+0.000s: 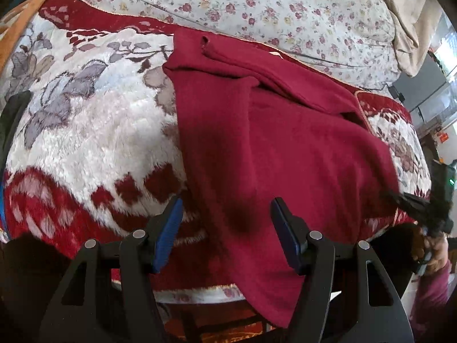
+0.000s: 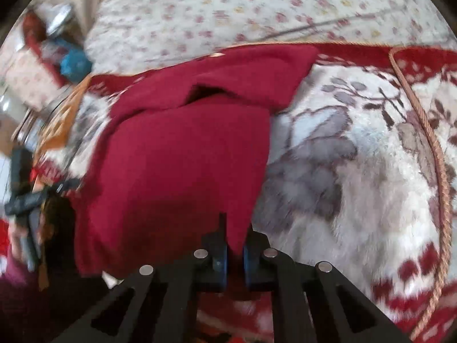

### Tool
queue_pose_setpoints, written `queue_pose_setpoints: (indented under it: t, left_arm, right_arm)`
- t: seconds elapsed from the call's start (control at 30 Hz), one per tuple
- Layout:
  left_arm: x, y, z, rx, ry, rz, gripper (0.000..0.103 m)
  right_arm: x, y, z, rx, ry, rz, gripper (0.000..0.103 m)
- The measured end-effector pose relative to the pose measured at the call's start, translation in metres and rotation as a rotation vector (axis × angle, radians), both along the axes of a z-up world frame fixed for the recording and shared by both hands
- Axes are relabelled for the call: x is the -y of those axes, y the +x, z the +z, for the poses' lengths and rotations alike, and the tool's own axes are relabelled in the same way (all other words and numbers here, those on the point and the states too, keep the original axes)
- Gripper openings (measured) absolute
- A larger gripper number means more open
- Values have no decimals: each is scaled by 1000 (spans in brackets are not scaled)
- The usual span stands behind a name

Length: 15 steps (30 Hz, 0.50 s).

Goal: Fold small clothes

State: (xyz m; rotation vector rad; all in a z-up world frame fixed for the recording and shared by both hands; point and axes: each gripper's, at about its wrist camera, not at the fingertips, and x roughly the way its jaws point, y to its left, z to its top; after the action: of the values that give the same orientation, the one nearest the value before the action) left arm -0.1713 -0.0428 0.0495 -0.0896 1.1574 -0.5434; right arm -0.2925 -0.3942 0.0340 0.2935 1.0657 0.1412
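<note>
A dark red knit garment [image 1: 285, 143] lies partly folded on a fluffy red-and-white floral blanket [image 1: 100, 131], its lower edge hanging over the bed's front. My left gripper [image 1: 227, 223] stands open just above that lower part, blue pads wide apart and pressing on nothing. In the right wrist view, the right gripper [image 2: 235, 245] is shut on a lower corner of the garment [image 2: 177, 165], and the cloth runs up from between the pads. The other tool shows blurred at each frame's side: the right gripper [image 1: 420, 205] and the left gripper [image 2: 25, 200].
A flowered sheet [image 1: 257, 0] covers the bed beyond the blanket [image 2: 357, 200]. A beige cloth [image 1: 414, 28] hangs at the far right. Blurred clutter [image 2: 57, 43] sits at the bed's far side. A person's hand [image 1: 434, 257] holds the right tool below the bed edge.
</note>
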Motion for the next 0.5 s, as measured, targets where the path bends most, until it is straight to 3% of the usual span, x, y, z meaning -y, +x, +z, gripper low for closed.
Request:
queue_pose_setpoints:
  t: [0.17,0.37,0.5]
  left_arm:
    - [-4,-15,-10,-43,10,15,64]
    - [-4,-39,-20,-135,-60,6,64]
    - [7,-53,-31,-175,-65,-7,64]
  right_arm:
    - [-23,-33,6,-25,-19,86,7]
    - [-14,-27,-6,-15,58,42,7]
    - [-10,-20,-9,-23,91,32,7]
